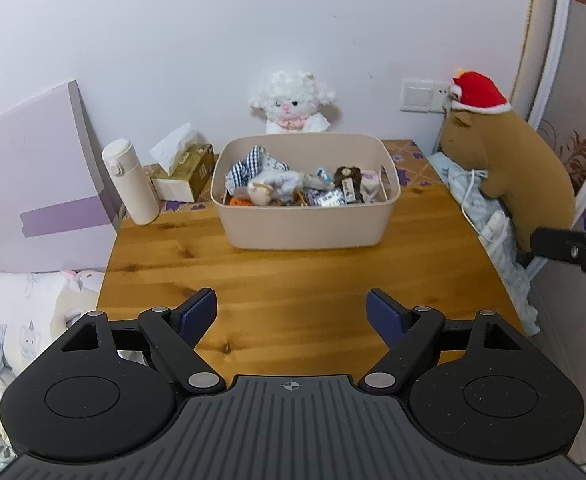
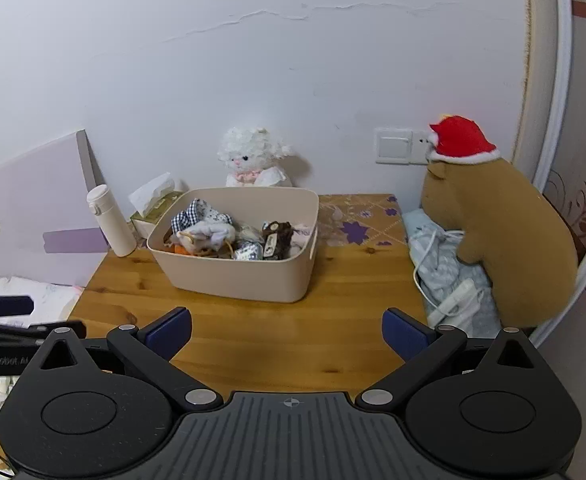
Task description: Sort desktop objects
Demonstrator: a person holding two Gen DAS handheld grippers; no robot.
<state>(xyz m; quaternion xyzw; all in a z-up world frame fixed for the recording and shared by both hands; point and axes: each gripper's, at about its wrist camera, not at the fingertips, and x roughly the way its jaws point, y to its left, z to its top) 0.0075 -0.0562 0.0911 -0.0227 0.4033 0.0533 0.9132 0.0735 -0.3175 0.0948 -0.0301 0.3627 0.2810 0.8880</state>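
A wooden table [image 1: 293, 280] fills the middle of both wrist views, set against a pale wall. Toward the far side of the table stands a beige plastic bin [image 1: 305, 224], heaped with small mixed items: a blue-and-white checked cloth [image 1: 243, 170], a dark brown plush charm [image 1: 348, 184], and other small soft pieces too jumbled to name. To the left of the bin stands a cream flask [image 1: 129, 182], upright, with a tissue box [image 1: 183, 172] just beside it. Behind the bin a white fluffy lamb toy [image 1: 291, 104] sits against the wall. At the right edge of the table a large brown plush animal in a red hat [image 1: 505, 164] rests on pale bedding with a white cable.

The left gripper [image 1: 292, 312] hovers over the near part of the table, its blue-padded jaws spread wide with nothing between them. The right gripper [image 2: 287, 330] is likewise wide apart and empty, over the near edge. Both are well apart from the bin. The tabletop between grippers and bin looks bare.
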